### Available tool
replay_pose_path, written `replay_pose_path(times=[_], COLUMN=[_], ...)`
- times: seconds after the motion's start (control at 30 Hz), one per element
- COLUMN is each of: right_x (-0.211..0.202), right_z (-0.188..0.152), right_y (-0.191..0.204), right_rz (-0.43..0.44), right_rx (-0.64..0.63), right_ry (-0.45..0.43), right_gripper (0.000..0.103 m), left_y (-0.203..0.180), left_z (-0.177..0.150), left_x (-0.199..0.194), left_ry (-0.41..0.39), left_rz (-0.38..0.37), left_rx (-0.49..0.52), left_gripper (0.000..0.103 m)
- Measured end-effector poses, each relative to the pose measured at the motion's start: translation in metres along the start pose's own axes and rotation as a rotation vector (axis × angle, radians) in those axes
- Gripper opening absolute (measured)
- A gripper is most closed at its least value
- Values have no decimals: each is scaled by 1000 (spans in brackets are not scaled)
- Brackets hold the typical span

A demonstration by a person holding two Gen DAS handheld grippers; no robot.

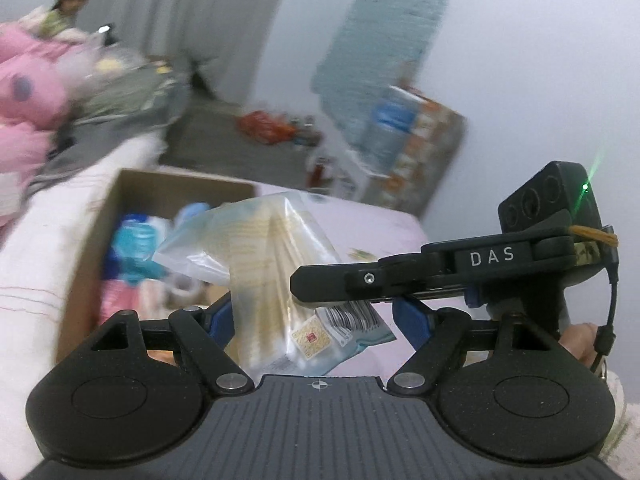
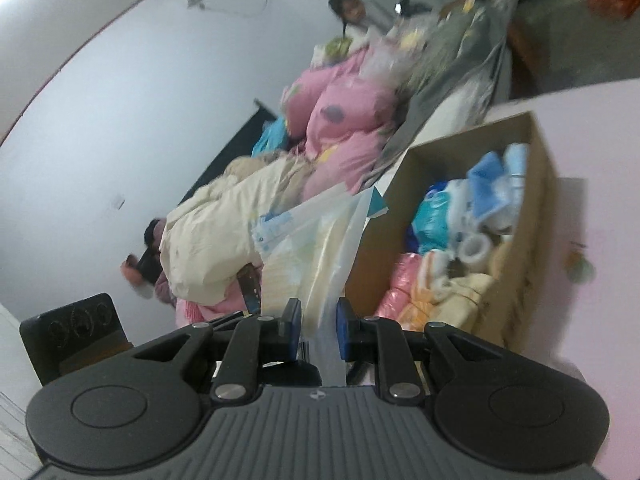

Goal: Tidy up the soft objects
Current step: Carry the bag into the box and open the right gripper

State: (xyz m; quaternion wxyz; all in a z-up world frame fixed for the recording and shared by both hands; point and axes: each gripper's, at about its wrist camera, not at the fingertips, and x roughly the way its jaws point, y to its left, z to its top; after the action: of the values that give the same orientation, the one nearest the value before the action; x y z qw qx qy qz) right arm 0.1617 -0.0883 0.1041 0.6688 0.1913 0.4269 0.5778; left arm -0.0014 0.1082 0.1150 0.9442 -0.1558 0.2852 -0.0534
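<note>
A clear plastic bag of cream-coloured folded cloths (image 1: pixel 276 264) hangs in the air beside an open cardboard box (image 1: pixel 84 248). My left gripper (image 1: pixel 312 320) stands wide open around the bag's lower end, its blue pads apart. My right gripper (image 2: pixel 318 328) is shut on the bag's edge (image 2: pixel 316 256) and holds it up; it reaches in from the right in the left wrist view (image 1: pixel 320 284). The box (image 2: pixel 384 240) holds several soft packs in blue, pink and cream (image 2: pixel 460 232).
The box stands on a pale pink bed (image 1: pixel 380 224). Pink and cream bedding (image 2: pixel 344 128) is piled beyond the box. A child (image 2: pixel 352 12) stands behind the pile. Boxes and bags (image 1: pixel 408 136) lie on the floor by the far wall.
</note>
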Motion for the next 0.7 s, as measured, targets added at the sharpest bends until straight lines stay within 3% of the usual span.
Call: replay_pose_path(times=[0.2, 0.37, 0.47, 0.5, 0.57, 0.7], right_x=[67, 91, 91, 90, 86, 71], right_z=[22, 21, 20, 20, 19, 17], right_y=[-37, -58, -56, -53, -44, -31], right_rz=[-15, -89, -127, -139, -196, -264], right_rx=[55, 51, 4, -17, -67, -161], right_ry=[159, 261, 300, 308, 319, 291], right_gripper=[25, 29, 31, 33, 65, 69], left_y=[45, 66, 68, 68, 68, 72], left_z=[3, -5, -9, -10, -11, -16], left_x=[41, 72, 77, 77, 80, 86], left_ry=[90, 184, 196, 194, 197, 222], left_rz=[71, 54, 21, 12, 8, -9], left_rx=[-80, -117, -113, -109, -99, -102], left_gripper=[79, 79, 80, 80, 79, 80])
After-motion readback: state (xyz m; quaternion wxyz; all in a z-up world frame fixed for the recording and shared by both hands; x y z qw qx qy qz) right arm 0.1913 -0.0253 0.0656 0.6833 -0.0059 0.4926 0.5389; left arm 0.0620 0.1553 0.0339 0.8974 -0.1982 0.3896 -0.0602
